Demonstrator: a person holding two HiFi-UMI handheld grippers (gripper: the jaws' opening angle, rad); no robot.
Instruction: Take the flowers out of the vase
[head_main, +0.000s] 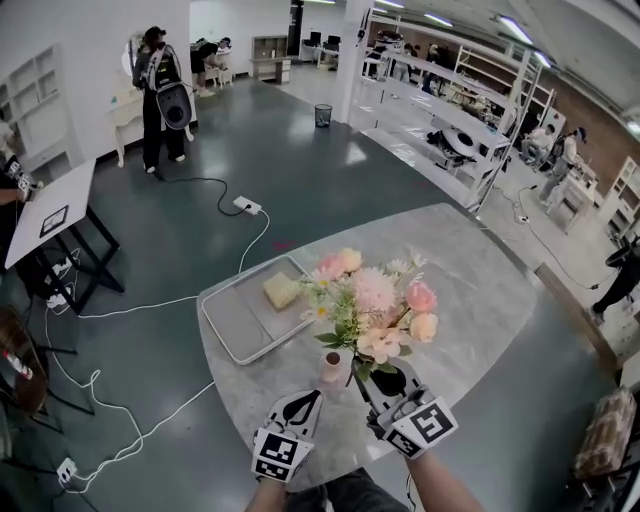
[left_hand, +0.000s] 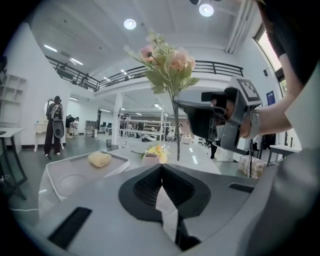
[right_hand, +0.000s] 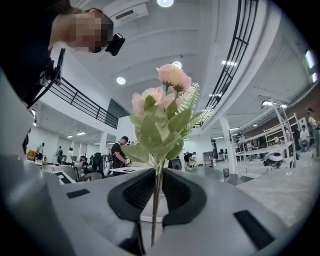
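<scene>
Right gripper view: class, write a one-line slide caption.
Right claw shut on the stem of a pink flower sprig.

Round ceiling lamps (left_hand: 130, 23) are lighting a big hall where white shelving (head_main: 470, 110) is lining the grey floor (head_main: 300, 170).

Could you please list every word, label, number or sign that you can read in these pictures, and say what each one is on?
No readable words or numbers anywhere in the three views.
Left marker cube: black-and-white square pattern only, no letters.
Right marker cube: black-and-white square pattern only, no letters.
Blue wall panel: too small to read.
</scene>
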